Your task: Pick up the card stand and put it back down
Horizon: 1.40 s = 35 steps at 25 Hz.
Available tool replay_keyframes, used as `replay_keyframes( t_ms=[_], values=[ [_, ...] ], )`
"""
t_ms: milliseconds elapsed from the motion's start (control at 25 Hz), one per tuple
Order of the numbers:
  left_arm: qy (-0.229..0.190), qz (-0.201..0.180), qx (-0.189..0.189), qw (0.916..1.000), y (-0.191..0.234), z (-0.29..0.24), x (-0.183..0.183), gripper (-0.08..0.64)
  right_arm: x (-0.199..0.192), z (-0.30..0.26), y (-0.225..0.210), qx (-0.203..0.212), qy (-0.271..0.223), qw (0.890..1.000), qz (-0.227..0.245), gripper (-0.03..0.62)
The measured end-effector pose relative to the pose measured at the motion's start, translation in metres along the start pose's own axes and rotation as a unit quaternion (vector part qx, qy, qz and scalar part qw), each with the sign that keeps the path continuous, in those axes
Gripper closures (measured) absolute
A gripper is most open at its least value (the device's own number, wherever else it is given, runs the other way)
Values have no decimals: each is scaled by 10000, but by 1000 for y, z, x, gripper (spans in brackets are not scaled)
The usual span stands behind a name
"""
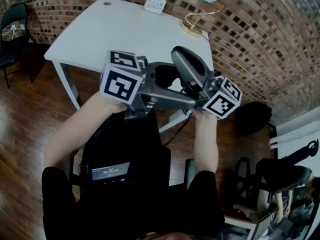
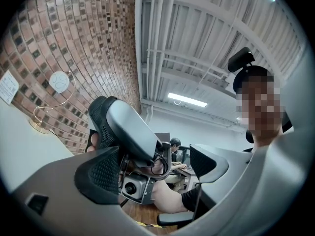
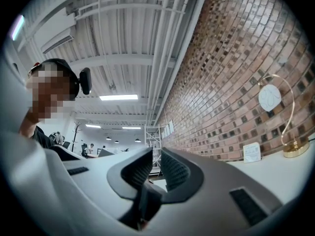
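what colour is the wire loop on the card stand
Gold, like the round base of the card stand; it shows best in the right gripper view.

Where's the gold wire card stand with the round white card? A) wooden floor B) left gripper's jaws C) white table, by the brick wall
C: the gold wire card stand stands at the far corner of the white table, next to the brick wall.
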State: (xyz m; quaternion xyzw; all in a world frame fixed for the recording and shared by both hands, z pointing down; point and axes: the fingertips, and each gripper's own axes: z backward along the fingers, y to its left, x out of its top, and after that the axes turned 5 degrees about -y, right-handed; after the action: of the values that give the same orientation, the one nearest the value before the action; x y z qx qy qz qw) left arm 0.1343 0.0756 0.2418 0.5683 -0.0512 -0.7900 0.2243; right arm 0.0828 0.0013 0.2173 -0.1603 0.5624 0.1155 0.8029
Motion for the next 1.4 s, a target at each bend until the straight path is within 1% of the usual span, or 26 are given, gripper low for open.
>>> replay_keyframes(
  t_ms=[80,200,600,1400],
  values=[
    [25,-37,-1,10000,-7,2,-3,118,-4,3,6,33,-27,10000,-47,528],
    [23,-81,3,10000,-14,3,-6,118,-7,5,13,37,-15,10000,13,531],
    [79,-74,117,9999,-19,2,-12,118,-9,9,19,111,-56,9999,-96,551],
    [154,-55,57,9999,-26,1,-25,118,-16,19,26,176,-110,9998,-34,572]
  ],
)
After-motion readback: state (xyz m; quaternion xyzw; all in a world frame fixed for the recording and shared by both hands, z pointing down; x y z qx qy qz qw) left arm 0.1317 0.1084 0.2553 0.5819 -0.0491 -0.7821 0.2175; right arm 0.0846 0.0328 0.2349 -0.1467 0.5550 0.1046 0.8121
